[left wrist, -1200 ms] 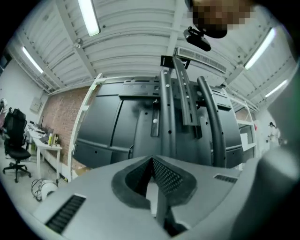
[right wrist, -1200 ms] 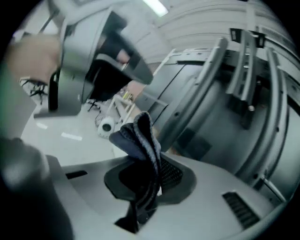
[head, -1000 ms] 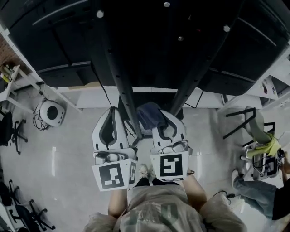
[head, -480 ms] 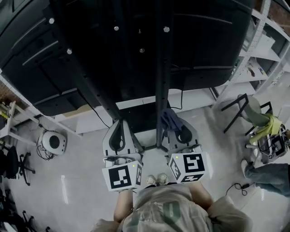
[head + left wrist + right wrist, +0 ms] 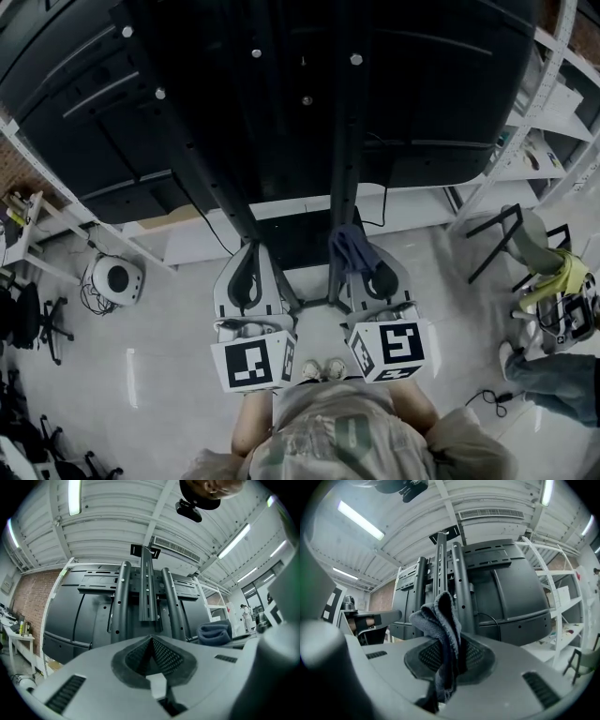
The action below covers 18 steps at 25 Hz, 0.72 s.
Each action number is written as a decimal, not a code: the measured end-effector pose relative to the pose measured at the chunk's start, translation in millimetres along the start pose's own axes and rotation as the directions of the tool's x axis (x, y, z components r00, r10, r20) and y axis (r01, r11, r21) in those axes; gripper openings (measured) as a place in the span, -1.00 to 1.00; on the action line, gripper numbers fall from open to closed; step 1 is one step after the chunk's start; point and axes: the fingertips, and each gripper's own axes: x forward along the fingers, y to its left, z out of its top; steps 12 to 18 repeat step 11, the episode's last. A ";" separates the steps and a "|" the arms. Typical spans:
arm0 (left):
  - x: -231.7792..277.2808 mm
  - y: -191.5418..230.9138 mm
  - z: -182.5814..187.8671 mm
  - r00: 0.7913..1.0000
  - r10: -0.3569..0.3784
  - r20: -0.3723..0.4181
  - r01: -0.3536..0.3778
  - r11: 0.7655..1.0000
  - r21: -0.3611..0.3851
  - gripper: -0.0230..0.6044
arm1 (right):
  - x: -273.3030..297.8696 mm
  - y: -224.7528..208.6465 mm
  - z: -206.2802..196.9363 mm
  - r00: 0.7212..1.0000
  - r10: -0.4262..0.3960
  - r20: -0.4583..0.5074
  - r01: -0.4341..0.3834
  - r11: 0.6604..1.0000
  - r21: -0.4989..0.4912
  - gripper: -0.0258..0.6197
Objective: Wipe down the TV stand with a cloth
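Pale grey left gripper [image 5: 247,253] and right gripper [image 5: 364,255] — black-and-white marker cubes [image 5: 248,364].

Lower end of the cloth [image 5: 440,634] vanishes between the closed jaws of your right gripper [image 5: 364,255]. Ahead of both tools, uprights of the TV stand [image 5: 339,150] run off the head view's top edge; its foot is partly hidden behind your left gripper [image 5: 246,253] and the right one.

The cloth [image 5: 443,634] in the middle looks soft and fuzzy. The TV stand [image 5: 458,585] behind it looks like dull black metal.
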 end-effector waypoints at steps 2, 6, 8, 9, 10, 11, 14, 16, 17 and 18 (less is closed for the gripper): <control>-2.7 0.1 1.8 1.000 0.007 0.000 -0.007 1.000 0.006 -0.88 | -0.7 3.0 1.0 1.000 0.013 0.001 -0.013 1.000 -0.004 -0.74; -6.7 -3.1 2.5 1.000 0.013 -0.003 -0.013 1.000 0.017 -0.88 | -2.4 4.2 1.6 1.000 0.028 0.003 -0.028 0.999 -0.016 -0.74; -7.5 -4.9 3.1 1.000 0.014 -0.001 -0.014 1.000 0.020 -0.88 | -3.4 2.7 1.4 1.000 0.027 0.004 -0.027 0.999 -0.017 -0.74; -7.8 -5.6 3.6 1.000 0.015 0.000 -0.015 1.000 0.021 -0.88 | -3.9 2.0 1.3 1.000 0.027 0.003 -0.027 0.999 -0.018 -0.74; -8.2 -6.1 4.0 1.000 0.017 0.002 -0.017 1.000 0.021 -0.88 | -4.5 1.4 1.2 1.000 0.027 0.003 -0.027 0.999 -0.020 -0.74; -8.5 -6.7 4.5 1.000 0.018 0.004 -0.019 1.000 0.022 -0.88 | -5.1 0.7 1.1 1.000 0.027 0.003 -0.027 0.999 -0.022 -0.74; -8.5 -6.7 4.5 1.000 0.018 0.004 -0.019 1.000 0.022 -0.88 | -5.1 0.7 1.1 1.000 0.027 0.003 -0.027 0.999 -0.022 -0.74; -8.5 -6.7 4.5 1.000 0.018 0.004 -0.019 1.000 0.022 -0.88 | -5.1 0.7 1.1 1.000 0.027 0.003 -0.027 0.999 -0.022 -0.74; -8.5 -6.7 4.5 1.000 0.018 0.004 -0.019 1.000 0.022 -0.88 | -5.1 0.7 1.1 1.000 0.027 0.003 -0.027 0.999 -0.022 -0.74; -8.5 -6.7 4.5 1.000 0.018 0.004 -0.019 1.000 0.022 -0.88 | -5.1 0.7 1.1 1.000 0.027 0.003 -0.027 0.999 -0.022 -0.74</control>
